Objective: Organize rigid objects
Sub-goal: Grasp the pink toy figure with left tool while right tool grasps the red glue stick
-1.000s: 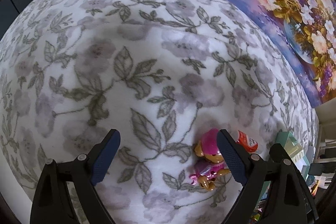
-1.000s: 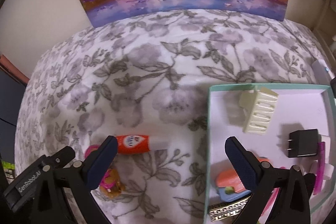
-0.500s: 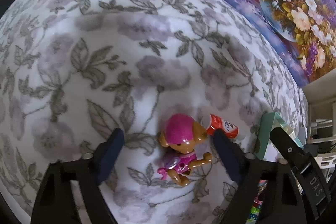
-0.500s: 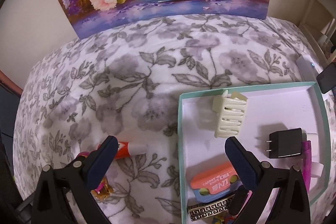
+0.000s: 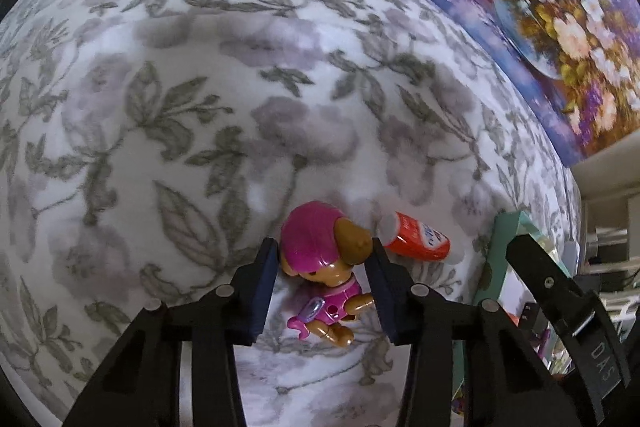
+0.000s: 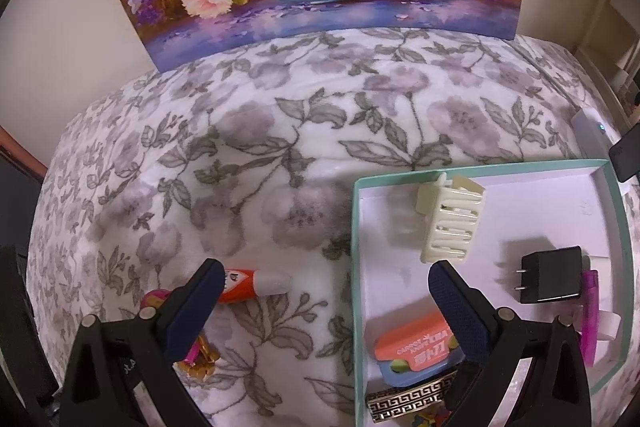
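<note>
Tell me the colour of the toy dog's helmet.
Pink, on the toy dog; clearest in the left wrist view.

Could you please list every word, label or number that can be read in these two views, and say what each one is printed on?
"DAS" on the black body of the right tongs.
"CARROT KNIFE", shown inverted, on the orange plastic card in the teal-rimmed white tray; the larger characters beneath are not legible.
Blue lettering on the orange-and-white tube on the floral blanket: too blurred to read.
Pale marks on the black body of the left tongs: unreadable.
</note>
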A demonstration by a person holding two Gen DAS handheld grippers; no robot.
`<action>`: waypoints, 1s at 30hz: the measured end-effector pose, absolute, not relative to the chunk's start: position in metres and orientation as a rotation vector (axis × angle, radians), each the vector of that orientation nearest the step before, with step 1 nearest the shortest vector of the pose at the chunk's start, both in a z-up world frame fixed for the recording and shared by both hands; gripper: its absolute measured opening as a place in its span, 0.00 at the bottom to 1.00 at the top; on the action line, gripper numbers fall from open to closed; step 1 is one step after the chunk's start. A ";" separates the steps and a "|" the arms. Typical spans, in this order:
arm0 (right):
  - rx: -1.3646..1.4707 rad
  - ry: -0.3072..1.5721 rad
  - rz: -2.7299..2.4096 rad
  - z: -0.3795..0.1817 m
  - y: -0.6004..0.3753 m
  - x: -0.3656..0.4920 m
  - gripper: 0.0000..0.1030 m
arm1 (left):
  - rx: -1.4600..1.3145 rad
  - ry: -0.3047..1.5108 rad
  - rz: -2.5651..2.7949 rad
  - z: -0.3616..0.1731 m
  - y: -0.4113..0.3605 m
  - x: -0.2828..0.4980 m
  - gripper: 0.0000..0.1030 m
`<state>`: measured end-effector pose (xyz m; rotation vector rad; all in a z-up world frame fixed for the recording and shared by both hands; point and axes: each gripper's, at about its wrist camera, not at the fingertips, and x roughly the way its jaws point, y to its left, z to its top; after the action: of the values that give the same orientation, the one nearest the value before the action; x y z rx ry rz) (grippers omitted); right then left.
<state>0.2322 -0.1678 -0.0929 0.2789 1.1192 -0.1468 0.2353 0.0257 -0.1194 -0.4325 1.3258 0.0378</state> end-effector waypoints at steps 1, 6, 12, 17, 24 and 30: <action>0.279 1.116 -0.138 -0.093 -0.166 0.232 1.00 | -0.434 1.321 0.052 -0.118 0.030 0.235 0.45; 0.234 1.101 -0.094 -0.092 -0.147 0.234 1.00 | -0.445 1.269 0.168 -0.105 0.056 0.229 0.44; 0.183 1.113 -0.039 -0.100 -0.118 0.236 1.00 | -0.485 1.226 0.213 -0.094 0.075 0.227 0.44; 0.143 1.114 -0.003 -0.110 -0.102 0.238 0.98 | -0.504 1.218 0.226 -0.093 0.083 0.225 0.44; 0.115 1.133 0.021 -0.127 -0.093 0.242 0.91 | -0.507 1.223 0.233 -0.094 0.083 0.224 0.44; 0.108 1.152 0.013 -0.141 -0.092 0.245 0.85 | -0.507 1.228 0.236 -0.095 0.082 0.224 0.44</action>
<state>0.2452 -0.0919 -0.1415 0.1077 1.1518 0.0135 0.2240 0.0817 -0.0946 -0.5068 1.2279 0.2362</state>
